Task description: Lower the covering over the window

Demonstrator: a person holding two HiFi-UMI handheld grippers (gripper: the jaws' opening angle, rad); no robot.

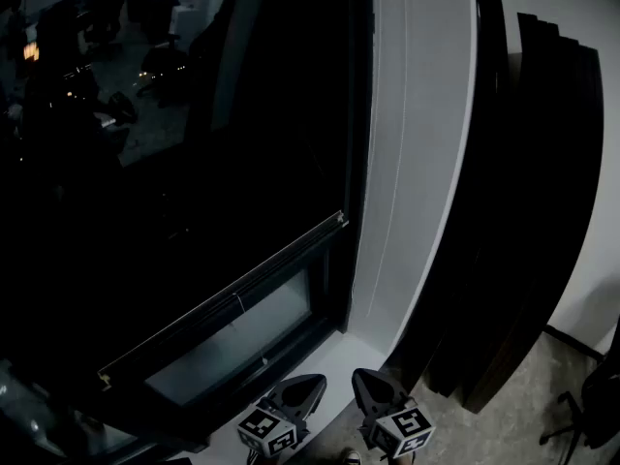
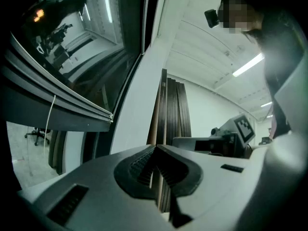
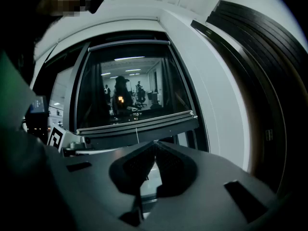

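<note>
Left gripper [image 1: 312,384] and right gripper [image 1: 365,378], fingers closed, sit apart from blind [image 1: 225,300].

Covering [image 1: 194,211]: dark, down over most of the window.
Bottom rail [image 1: 232,296]: slanting, with a pale glass strip [image 1: 232,342] bare beneath.
White pillar [image 1: 412,163]: right of window.
Dark boards [image 1: 528,211]: leaning on wall.
Left gripper [image 1: 302,387], right gripper [image 1: 373,386]: side by side at bottom edge.

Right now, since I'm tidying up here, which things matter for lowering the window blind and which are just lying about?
For the job: blind's bottom bar, pull cord, window, left claw, right claw, both shut.
Lying about: dark leaning boards, office chair.
</note>
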